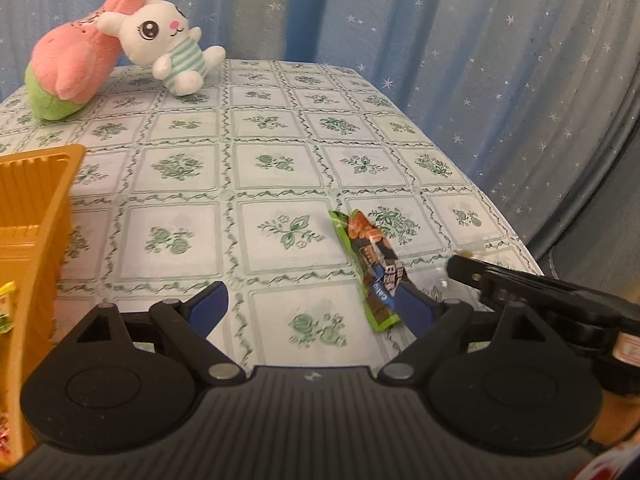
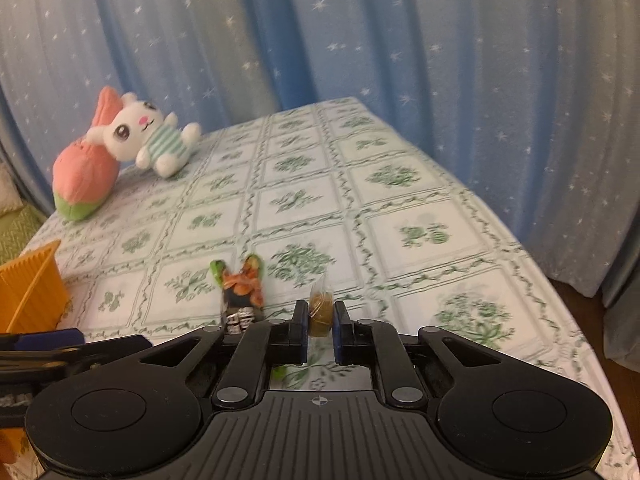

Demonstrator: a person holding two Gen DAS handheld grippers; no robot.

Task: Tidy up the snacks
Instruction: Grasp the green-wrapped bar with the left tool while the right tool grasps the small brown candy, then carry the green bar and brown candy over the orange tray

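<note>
A green snack packet (image 1: pixel 372 268) lies on the tablecloth, its near end against the right finger of my left gripper (image 1: pixel 316 308), which is open and low over the table. The packet also shows in the right wrist view (image 2: pixel 242 292). My right gripper (image 2: pixel 320 316) is shut on a small round brown snack in a clear wrapper (image 2: pixel 320 312), held just above the table. The right gripper also shows in the left wrist view (image 1: pixel 456 266), to the right of the packet. An orange basket (image 1: pixel 36 216) stands at the left, with snack packets (image 1: pixel 6 308) inside; it also shows in the right wrist view (image 2: pixel 34 292).
A white plush rabbit (image 1: pixel 168 48) leans on a pink and green plush (image 1: pixel 72 68) at the table's far left. The floral tablecloth (image 1: pixel 272 160) covers the table, whose right edge (image 1: pixel 500 208) drops off before blue starred curtains (image 1: pixel 440 40).
</note>
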